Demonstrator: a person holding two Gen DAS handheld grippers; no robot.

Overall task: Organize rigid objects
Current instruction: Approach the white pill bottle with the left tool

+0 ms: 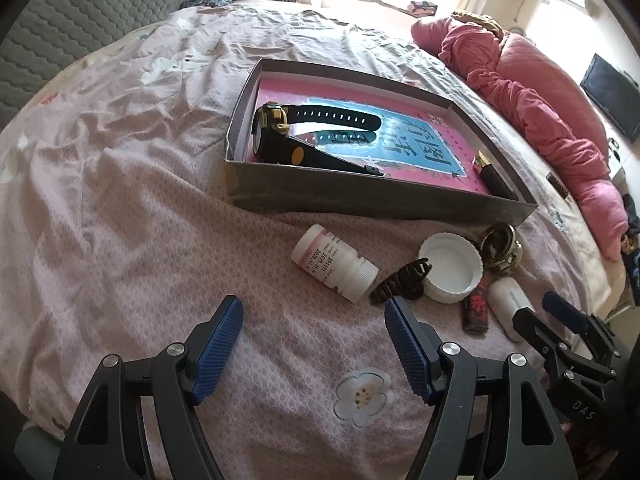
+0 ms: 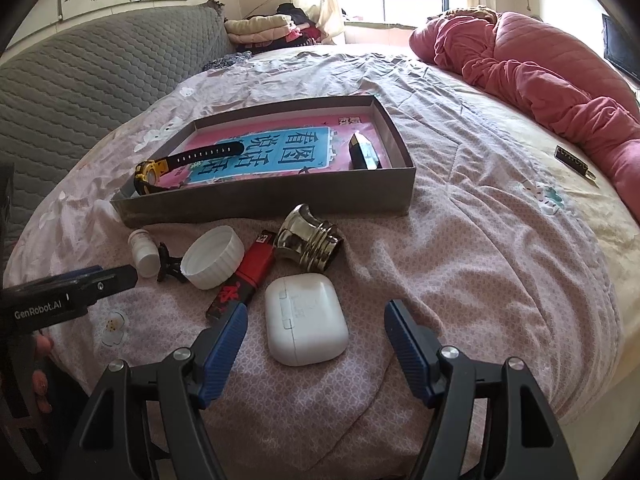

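We see both jaws wide: the left hand-held gripper (image 1: 314, 322) empty over the bed (image 1: 120, 208). The right hand-held gripper (image 2: 316, 326) straddles the white earbud case (image 2: 306, 318), not gripping

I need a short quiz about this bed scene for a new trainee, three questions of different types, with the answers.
1. True or false: the watch lies inside the box.
2. Which thing lies just ahead of the right gripper, in line with the gap between its open jaws? A) pill bottle B) white earbud case C) metal knob
3. Fill in: the black hair clip lies between the pill bottle and the white ____.

Key:
1. True.
2. B, the white earbud case.
3. Lid.
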